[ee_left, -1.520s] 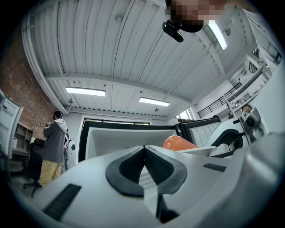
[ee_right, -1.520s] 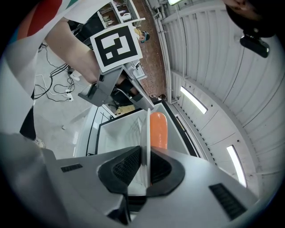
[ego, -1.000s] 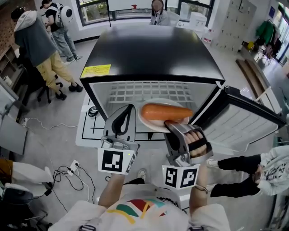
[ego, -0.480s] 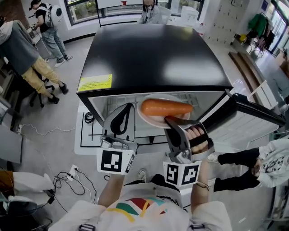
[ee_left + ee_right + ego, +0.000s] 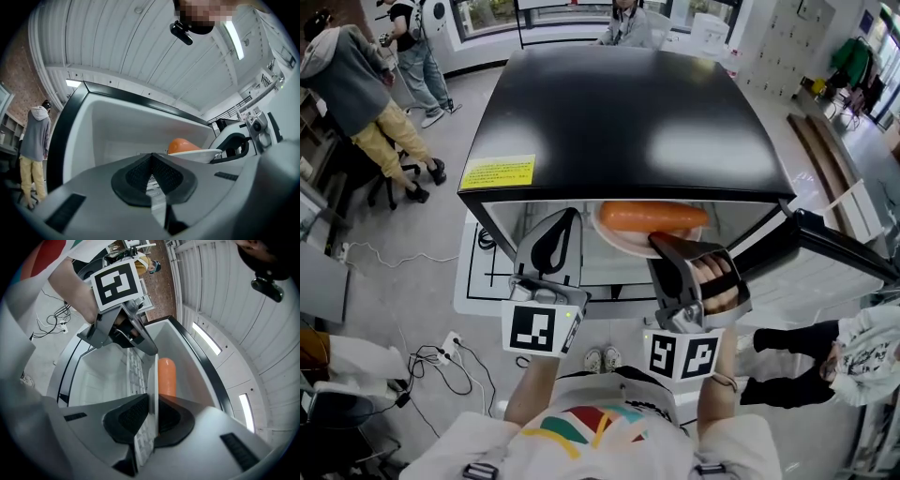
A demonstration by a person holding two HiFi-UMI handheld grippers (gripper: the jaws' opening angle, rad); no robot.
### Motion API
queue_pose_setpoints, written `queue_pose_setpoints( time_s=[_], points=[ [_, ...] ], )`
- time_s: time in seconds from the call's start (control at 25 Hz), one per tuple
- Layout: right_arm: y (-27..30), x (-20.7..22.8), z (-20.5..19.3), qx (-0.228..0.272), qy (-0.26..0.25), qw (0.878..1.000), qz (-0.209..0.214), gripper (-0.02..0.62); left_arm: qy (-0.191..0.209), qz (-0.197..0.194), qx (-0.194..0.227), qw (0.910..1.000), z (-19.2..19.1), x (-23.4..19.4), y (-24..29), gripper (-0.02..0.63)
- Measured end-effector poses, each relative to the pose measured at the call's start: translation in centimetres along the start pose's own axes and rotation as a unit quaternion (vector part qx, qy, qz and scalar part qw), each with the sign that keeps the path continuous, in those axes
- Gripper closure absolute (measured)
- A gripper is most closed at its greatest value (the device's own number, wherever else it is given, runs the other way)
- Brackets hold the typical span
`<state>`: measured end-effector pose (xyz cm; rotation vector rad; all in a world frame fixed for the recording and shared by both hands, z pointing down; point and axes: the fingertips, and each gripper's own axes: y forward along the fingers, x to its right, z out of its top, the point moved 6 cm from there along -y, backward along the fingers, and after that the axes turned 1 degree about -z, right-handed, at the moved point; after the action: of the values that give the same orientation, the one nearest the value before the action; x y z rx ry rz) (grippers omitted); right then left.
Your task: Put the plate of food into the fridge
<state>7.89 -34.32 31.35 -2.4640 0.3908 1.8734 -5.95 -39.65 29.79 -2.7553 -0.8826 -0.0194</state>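
Note:
A white plate carries a long orange piece of food. My right gripper is shut on the plate's near rim and holds it level in the mouth of the open fridge, partly under the black top. In the right gripper view the plate's rim stands edge-on between the pads, with the orange food beyond. My left gripper is shut and empty, just left of the plate at the fridge opening. In the left gripper view the plate shows at the right.
The fridge door hangs open to the right. A wire shelf lies inside, below the plate. People stand at the back left, and another person's legs are beside the door. Cables lie on the floor at the left.
The plate and my right gripper have moved forward into the fridge opening, so the plate's far edge now sits under the black top. My left gripper has kept alongside.

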Motion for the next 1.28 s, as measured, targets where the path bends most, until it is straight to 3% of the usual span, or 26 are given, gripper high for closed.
queue_pose_setpoints(
  time_s=[0.68, 1.28],
  points=[
    [2.4, 1.1, -0.7, 0.022, -0.008, 1.000, 0.004, 0.568, 0.016, 0.024, 0.006, 0.9996, 0.6, -0.5, 0.5, 0.600],
    [6.3, 0.7, -1.1, 0.025, -0.032, 0.997, 0.064, 0.566, 0.013, 0.032, -0.006, 0.9994, -0.3, -0.9, 0.3, 0.600]
  ],
)
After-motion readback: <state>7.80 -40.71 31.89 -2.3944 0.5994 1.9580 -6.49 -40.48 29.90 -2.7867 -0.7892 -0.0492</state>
